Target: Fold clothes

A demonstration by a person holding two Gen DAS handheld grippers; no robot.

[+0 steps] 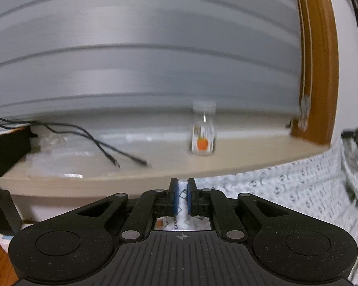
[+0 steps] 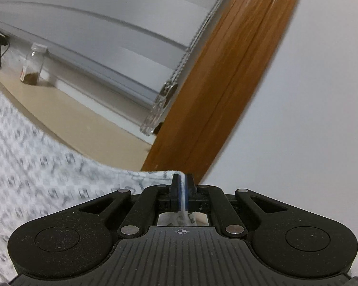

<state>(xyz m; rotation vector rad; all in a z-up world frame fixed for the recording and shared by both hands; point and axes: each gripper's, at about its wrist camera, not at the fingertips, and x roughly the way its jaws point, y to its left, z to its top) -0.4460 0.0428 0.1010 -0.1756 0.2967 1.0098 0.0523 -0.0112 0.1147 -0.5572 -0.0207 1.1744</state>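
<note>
The left gripper [image 1: 182, 186] has its two fingers pressed together on a thin fold of the white patterned cloth [image 1: 286, 186]. The blue pads [image 1: 176, 199] pinch the cloth from both sides. From there the cloth spreads out to the right and hangs down below the sill.

The right gripper [image 2: 182, 181] also has its fingers squeezed on the cloth [image 2: 35, 166]. It holds the top edge, right at the end of that edge. The edge runs away to the left and dips down in a soft curve. The rest of the cloth fills the low left part of the right wrist view.

Behind the cloth is a long beige window sill [image 1: 250, 157]. Its front edge sits just past the left gripper's fingertips. A small clear bottle [image 1: 203, 128] with an orange picture stands upright on the sill, back from the front edge. Two black cables [image 1: 102, 143] lie on the sill to the left, with a dark box [image 1: 7, 150] in the far left corner. Grey blinds [image 1: 143, 47] cover the window above.

A brown wooden frame [image 2: 226, 83] stands up at the end of the sill, close behind the right gripper. Past the frame is a bare white wall [image 2: 310, 107]. A clear pull [image 2: 157, 109] hangs on a cord by the frame.
</note>
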